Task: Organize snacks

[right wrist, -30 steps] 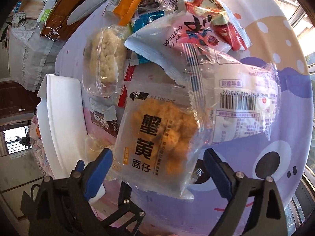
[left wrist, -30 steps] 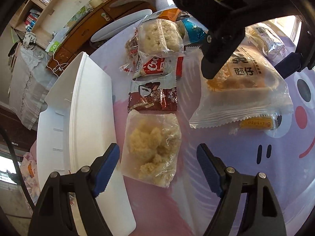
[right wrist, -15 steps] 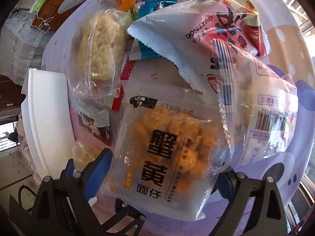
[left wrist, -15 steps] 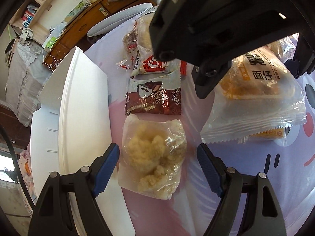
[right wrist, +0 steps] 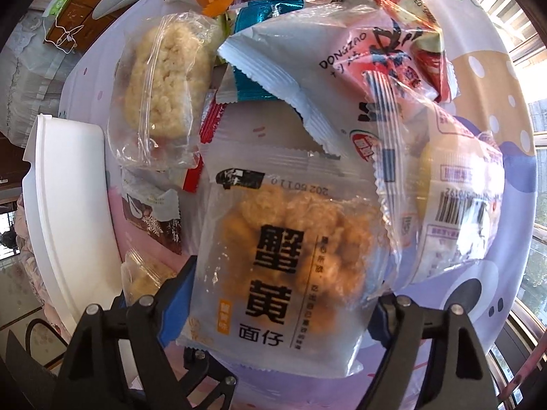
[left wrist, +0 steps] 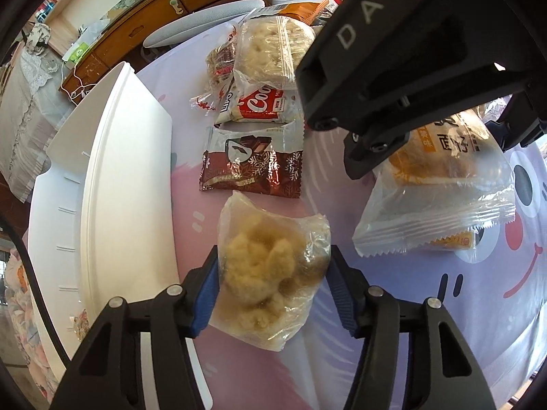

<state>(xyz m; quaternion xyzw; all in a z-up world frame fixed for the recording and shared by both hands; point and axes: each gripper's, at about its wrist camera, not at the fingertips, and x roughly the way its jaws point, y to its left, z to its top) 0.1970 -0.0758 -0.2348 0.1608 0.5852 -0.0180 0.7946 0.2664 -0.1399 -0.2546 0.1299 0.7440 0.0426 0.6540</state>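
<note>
My left gripper is shut on a clear bag of pale puffed snack, its blue pads pressing both sides of the bag on the cartoon tablecloth. My right gripper has closed in on a clear bag of orange crab-roe noodle snack, its blue pads against the bag's sides. That bag also shows in the left wrist view, under the right gripper's black body. A white tray lies just left of the snacks.
Further back lie a brown chocolate packet, a red cookie packet, a clear rice-cake bag, a large red and white bag, a barcode bag and teal and orange packets. A wooden cabinet stands beyond the table.
Both grippers moved forward and down onto their bags. The left jaws closed from wide open onto the puffed snack bag; the right jaws closed in on the crab-roe bag.
</note>
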